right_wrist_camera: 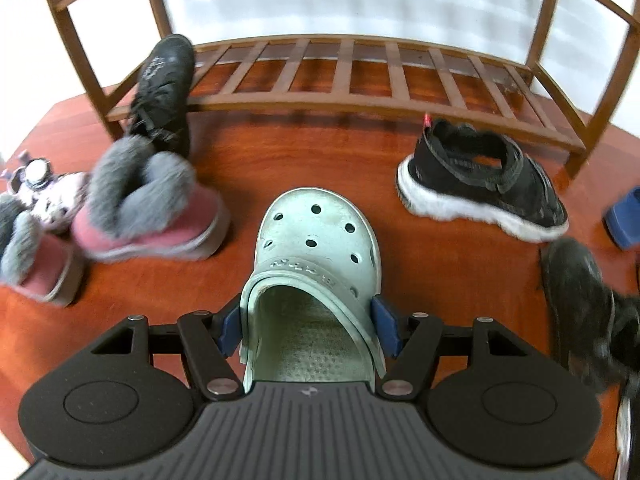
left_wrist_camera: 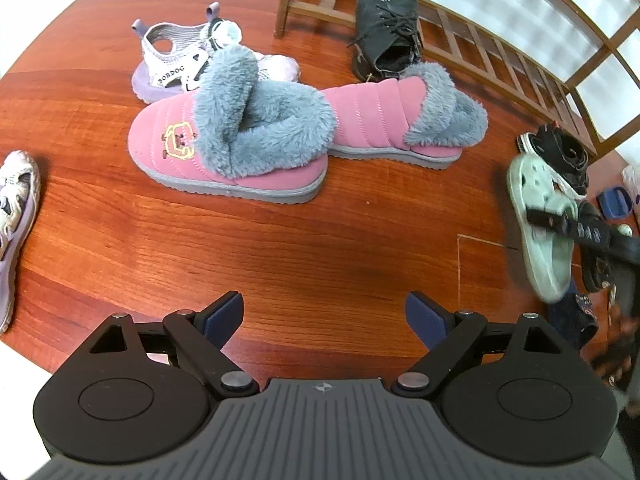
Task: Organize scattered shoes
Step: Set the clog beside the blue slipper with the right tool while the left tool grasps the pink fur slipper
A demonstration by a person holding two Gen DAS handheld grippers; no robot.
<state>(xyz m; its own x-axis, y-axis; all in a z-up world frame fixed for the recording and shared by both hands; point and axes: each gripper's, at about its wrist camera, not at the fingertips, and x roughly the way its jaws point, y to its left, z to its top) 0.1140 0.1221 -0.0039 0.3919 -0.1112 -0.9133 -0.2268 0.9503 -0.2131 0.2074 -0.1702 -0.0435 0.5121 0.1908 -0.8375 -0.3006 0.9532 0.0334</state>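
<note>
Red wooden floor [left_wrist_camera: 280, 248], slatted shoe rack [right_wrist_camera: 360, 76] at the back. Left gripper [left_wrist_camera: 324, 316] hovers with jaws apart near two pink fur-lined slippers [left_wrist_camera: 224, 148]. Right gripper [right_wrist_camera: 308, 324] has its jaws clamped on a pale green clog [right_wrist_camera: 316, 240], a black sneaker [right_wrist_camera: 480, 184] beyond it.

Left hand-held gripper [left_wrist_camera: 324, 316] agape; right hand-held gripper [right_wrist_camera: 310, 326] clamped.
</note>
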